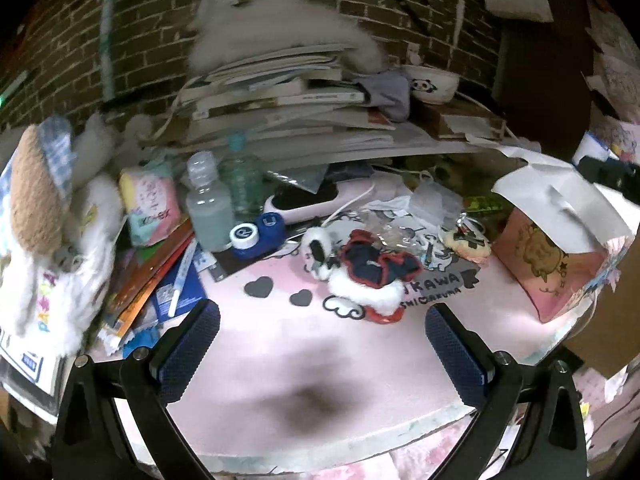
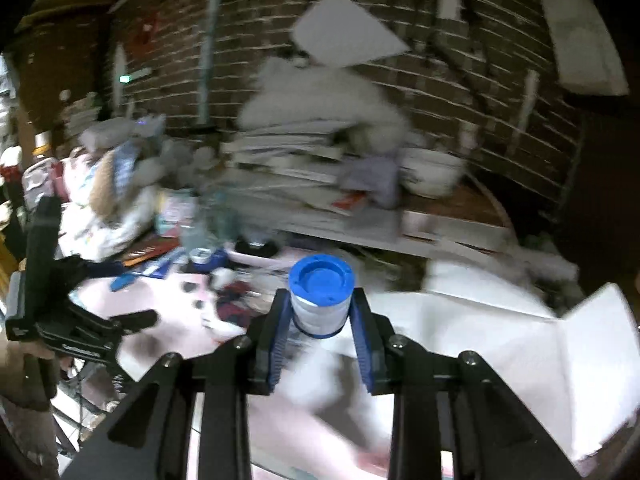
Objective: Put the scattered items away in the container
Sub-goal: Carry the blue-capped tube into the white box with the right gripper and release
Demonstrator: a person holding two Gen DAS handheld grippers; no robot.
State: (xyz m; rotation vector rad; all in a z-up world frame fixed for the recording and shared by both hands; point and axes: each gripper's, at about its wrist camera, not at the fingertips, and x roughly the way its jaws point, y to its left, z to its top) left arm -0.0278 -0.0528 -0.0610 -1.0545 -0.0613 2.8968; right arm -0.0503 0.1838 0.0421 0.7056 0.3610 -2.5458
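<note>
My left gripper (image 1: 322, 346) and right gripper (image 2: 322, 334) look alike: matte black angular arms, each joint pinned with a round silver screw, and fingers (image 1: 192, 350) faced with dark blue pads in a fine knurled diamond texture.

"SHIGAKUMA", perhaps, on pink mat (image 1: 360, 344)

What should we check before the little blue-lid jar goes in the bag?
1. Right gripper shut on the blue-lid jar: ok.
2. Jar lifted off the pink mat: ok.
3. White paper bag mouth open: cannot tell, the picture is blurred.
4. Left gripper open and empty: ok.
5. Left gripper away from the jar: ok.
</note>
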